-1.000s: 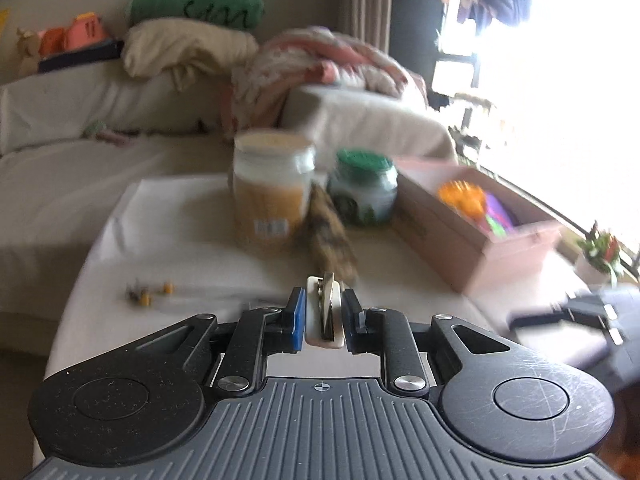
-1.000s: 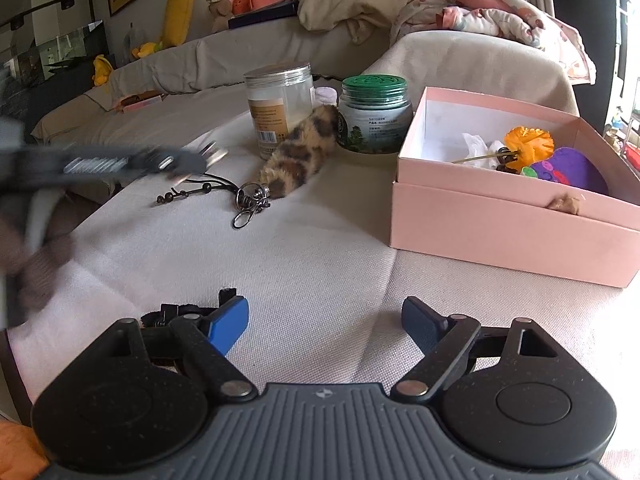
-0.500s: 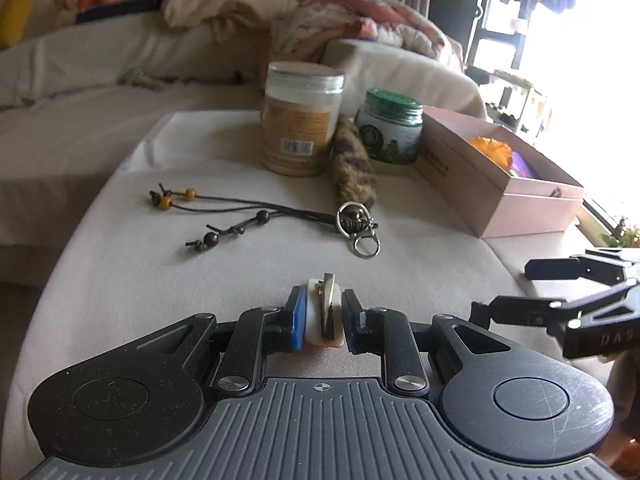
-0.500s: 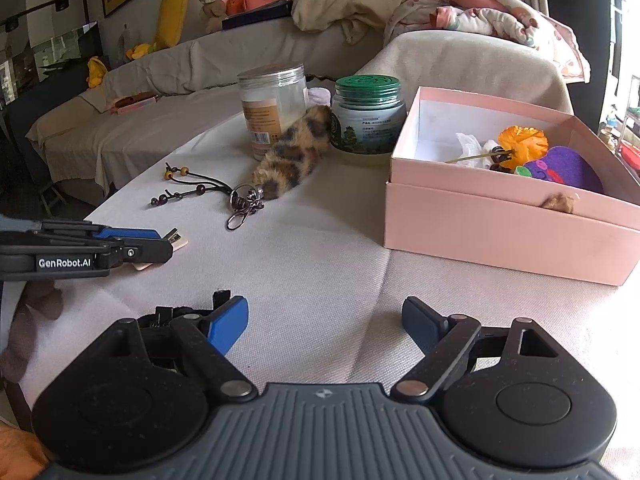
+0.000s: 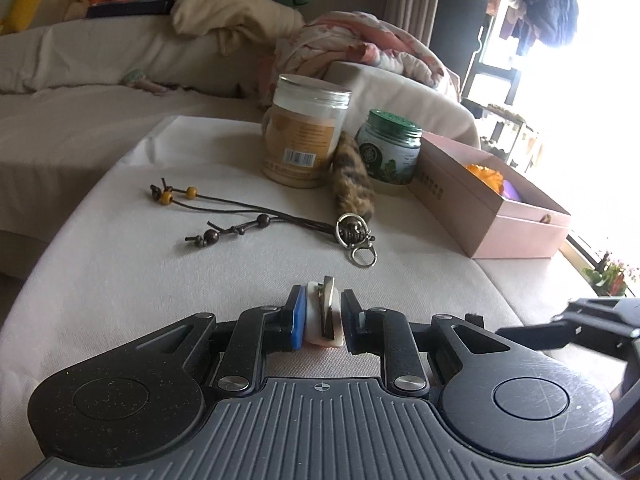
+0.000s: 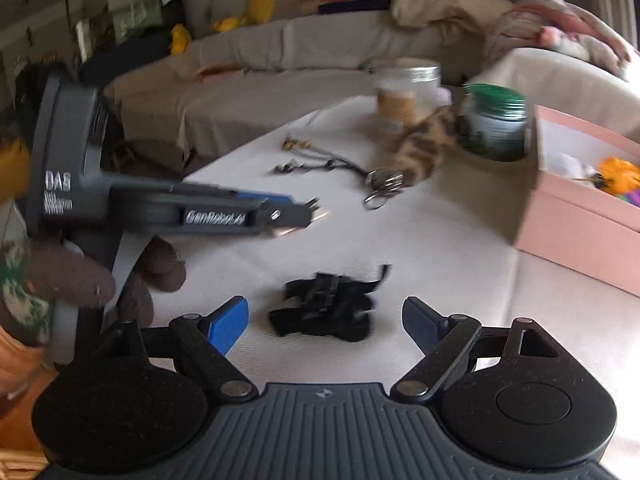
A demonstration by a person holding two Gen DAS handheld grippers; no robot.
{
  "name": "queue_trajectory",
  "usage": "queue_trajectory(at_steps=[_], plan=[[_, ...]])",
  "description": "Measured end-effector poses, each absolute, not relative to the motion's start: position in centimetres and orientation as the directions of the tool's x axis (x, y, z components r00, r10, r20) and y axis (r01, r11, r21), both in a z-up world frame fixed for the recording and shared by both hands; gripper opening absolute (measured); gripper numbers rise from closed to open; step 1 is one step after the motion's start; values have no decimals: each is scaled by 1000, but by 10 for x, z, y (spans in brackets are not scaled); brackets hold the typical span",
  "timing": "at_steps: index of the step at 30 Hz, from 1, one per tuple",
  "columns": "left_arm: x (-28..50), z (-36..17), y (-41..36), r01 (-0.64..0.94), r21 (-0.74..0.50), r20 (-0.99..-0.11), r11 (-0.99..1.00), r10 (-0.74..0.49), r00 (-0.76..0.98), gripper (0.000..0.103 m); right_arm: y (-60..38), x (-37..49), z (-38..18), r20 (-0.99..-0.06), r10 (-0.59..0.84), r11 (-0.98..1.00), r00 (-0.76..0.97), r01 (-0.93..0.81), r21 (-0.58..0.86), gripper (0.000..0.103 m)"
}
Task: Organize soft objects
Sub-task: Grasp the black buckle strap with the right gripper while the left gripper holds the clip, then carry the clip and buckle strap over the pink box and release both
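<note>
My left gripper is shut on a small white and pink hair clip with a metal clasp, held low over the cloth. It also shows in the right wrist view, at the left. My right gripper is open and empty, with a black bow-like fabric piece lying between its fingers on the cloth. A leopard-print furry tail keychain with a beaded cord lies ahead. An open pink box at the right holds an orange pompom.
A clear jar with a tan label and a green-lidded jar stand behind the furry tail. A sofa with pillows and blankets lies beyond the table. The table's left edge drops off.
My right gripper has swung left and forward so the black fabric piece now lies between its fingers. My left gripper has moved forward with the clip still in it.
</note>
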State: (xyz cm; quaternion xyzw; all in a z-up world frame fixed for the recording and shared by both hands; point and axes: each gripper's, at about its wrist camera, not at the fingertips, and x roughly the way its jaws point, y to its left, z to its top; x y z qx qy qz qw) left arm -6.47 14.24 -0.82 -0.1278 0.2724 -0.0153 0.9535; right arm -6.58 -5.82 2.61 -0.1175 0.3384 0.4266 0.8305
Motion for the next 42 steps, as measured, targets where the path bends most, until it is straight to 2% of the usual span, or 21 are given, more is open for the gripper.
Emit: queue_trajectory(at_steps=[1, 2, 3, 4, 12, 16, 21, 25, 27, 31, 34, 36, 42], plan=[[-65, -8, 142, -40, -246, -517, 968, -96, 851, 22, -56, -66, 25, -663, 623, 613, 416, -786, 83, 82], [-65, -8, 141, -40, -238, -518, 970, -92, 850, 22, -55, -66, 26, -661, 620, 615, 423, -785, 73, 69], [-65, -8, 140, -40, -230, -520, 972, -88, 850, 22, -55, -66, 28, -663, 614, 615, 428, -786, 63, 49], [-64, -7, 139, -40, -222, -521, 974, -84, 850, 22, -56, -65, 31, -666, 611, 618, 428, -783, 63, 45], [-68, -2, 123, -1, -171, -549, 985, -95, 831, 22, -121, -67, 67, -577, 586, 722, 568, -690, 53, 45], [-77, 15, 94, 129, -169, -542, 977, -201, 816, 22, -167, -74, 76, -532, 519, 792, 669, -610, 5, 45], [-78, 59, 54, 325, -211, -461, 922, -387, 798, 22, -221, -78, 75, -505, 452, 862, 736, -505, 35, 45], [-42, 108, 16, 440, -168, -408, 882, -469, 783, 22, -247, -75, 73, -481, 419, 891, 770, -450, 57, 45], [-11, 130, -3, 462, -158, -412, 872, -484, 772, 22, -255, -72, 71, -470, 413, 899, 780, -432, 72, 45], [69, 150, -26, 388, -220, -477, 895, -446, 757, 23, -262, -66, 65, -471, 410, 904, 781, -415, 99, 45], [120, 131, -29, 290, -309, -561, 906, -420, 714, 22, -267, -63, 57, -490, 401, 909, 774, -402, 108, 45], [135, 107, -28, 264, -292, -604, 919, -391, 695, 22, -271, -61, 52, -505, 388, 915, 771, -388, 111, 45], [129, 72, -1, 275, -386, -600, 881, -466, 650, 22, -270, -51, 48, -529, 386, 919, 756, -366, 147, 45]])
